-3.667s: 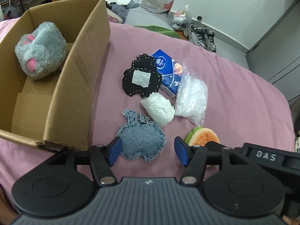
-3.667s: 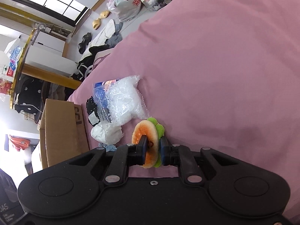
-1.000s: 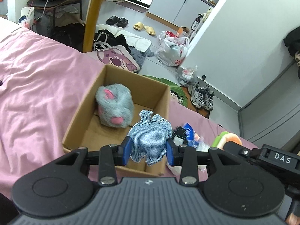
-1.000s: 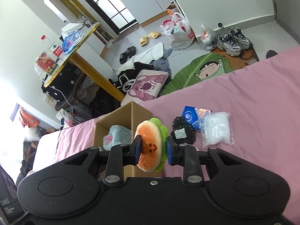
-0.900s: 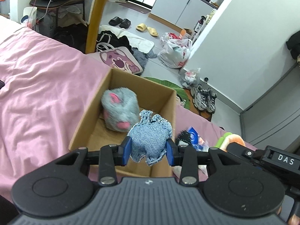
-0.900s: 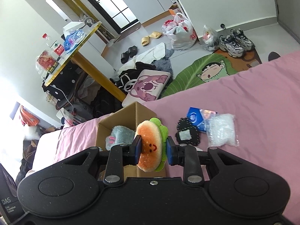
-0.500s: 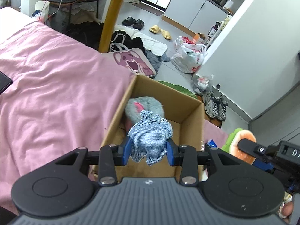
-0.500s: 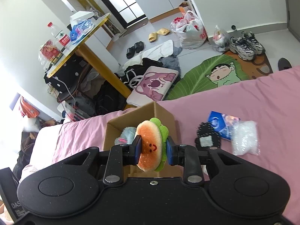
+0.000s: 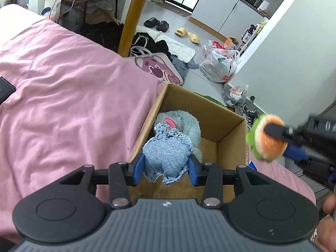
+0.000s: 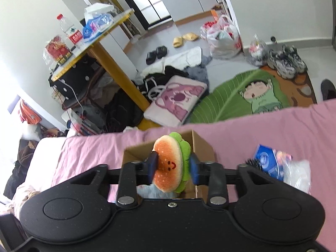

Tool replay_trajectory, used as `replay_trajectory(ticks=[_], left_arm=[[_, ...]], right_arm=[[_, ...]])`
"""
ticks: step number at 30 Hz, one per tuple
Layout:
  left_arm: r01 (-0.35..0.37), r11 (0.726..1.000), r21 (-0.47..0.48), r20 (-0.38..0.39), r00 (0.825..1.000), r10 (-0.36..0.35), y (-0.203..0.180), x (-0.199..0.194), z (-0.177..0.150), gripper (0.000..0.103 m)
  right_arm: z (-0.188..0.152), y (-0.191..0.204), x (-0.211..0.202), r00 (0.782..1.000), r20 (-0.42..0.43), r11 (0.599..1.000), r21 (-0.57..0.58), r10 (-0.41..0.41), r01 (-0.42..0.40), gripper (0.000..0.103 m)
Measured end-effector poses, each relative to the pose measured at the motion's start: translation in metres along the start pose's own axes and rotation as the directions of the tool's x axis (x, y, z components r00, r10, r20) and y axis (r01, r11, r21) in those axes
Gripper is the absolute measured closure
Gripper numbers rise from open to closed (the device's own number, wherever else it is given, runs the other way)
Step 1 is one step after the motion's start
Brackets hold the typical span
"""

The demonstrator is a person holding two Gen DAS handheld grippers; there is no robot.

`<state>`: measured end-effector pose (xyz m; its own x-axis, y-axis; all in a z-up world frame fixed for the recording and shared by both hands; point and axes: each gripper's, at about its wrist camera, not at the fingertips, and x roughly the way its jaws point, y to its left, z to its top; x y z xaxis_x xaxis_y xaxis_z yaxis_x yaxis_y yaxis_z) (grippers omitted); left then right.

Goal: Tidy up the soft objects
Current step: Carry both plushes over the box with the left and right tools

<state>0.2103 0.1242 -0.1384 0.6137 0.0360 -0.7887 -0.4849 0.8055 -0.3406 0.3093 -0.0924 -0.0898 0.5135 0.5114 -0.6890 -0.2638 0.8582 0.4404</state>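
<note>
On the pink bed, the cardboard box (image 9: 231, 130) holds a grey plush toy (image 9: 184, 121), while above it the left gripper (image 9: 166, 166) clamps a denim cushion (image 9: 168, 155) and the right gripper (image 10: 172, 168) clamps a burger plush (image 10: 169, 166).

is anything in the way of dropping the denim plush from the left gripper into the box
Nothing blocks the opening. The left gripper holds the denim plush above the open cardboard box. The grey furry toy already lies inside along the left wall, beyond the plush, but bare box floor shows to its right.
</note>
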Motion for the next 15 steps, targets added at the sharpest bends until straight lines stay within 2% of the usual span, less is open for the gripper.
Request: replay_trajectory(ticks=[2,10,15], left_arm=[[0.003,1.000,-0.001,-0.001,1.000,-0.003,0.001,0.001,0.002,0.055],[0.014,1.000,0.005,-0.005,1.000,-0.014,-0.002,0.001,0.003,0.038],[-0.004,1.000,0.014,0.006,1.000,0.004,-0.006,-0.005,0.004,0.030]], right_arm=[[0.002,0.001,0.002,1.000,0.007,1.000,-0.014,0.002,-0.001,0.058],[0.000,-0.010,-0.003,1.000,-0.009,1.000,0.008,-0.018,0.018,0.057],[-0.005,-0.020,-0.016,1.000,-0.013,1.000,0.012,-0.025,0.025,0.057]])
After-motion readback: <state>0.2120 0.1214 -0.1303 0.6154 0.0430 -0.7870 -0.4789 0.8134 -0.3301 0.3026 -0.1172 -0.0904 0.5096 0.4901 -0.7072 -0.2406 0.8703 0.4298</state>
